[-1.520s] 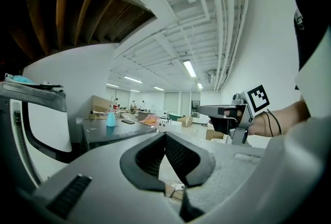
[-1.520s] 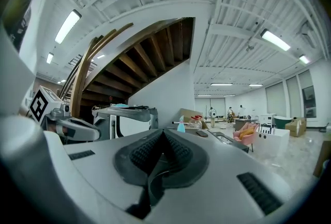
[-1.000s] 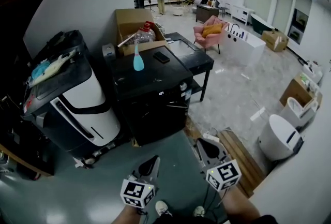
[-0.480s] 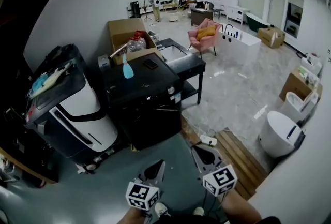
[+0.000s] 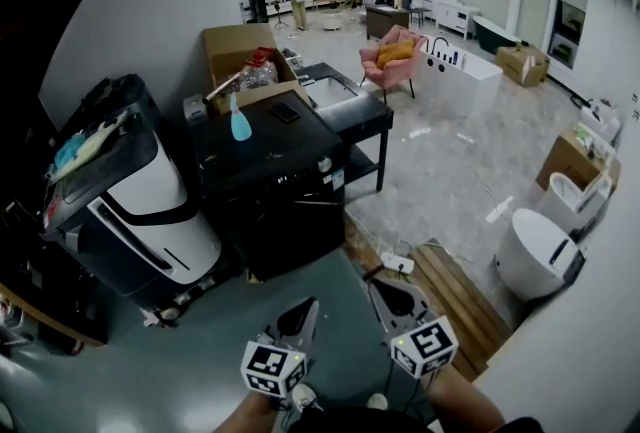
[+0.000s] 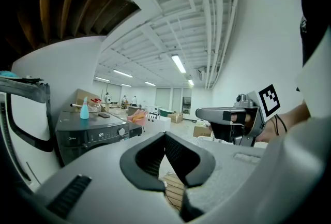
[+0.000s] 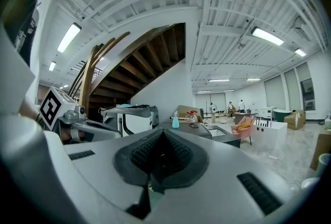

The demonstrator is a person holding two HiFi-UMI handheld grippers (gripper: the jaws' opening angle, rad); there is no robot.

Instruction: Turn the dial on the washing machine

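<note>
Washing machine (image 5: 280,206) shifted leftward; grey floor (image 5: 190,361).

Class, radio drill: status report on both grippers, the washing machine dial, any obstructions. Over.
Left gripper and right gripper shut, empty. Washing machine dial untouched, grippers well short. Nothing blocking dial; spray bottle on top.

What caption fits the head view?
Left tongs and right tongs, shut, short of the black washing machine topped by a blue bottle.

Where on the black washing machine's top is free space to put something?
The washing machine top is bare in front, between the spray bottle and the front edge. The back is crowded: bottle, phone, cardboard box behind.
</note>
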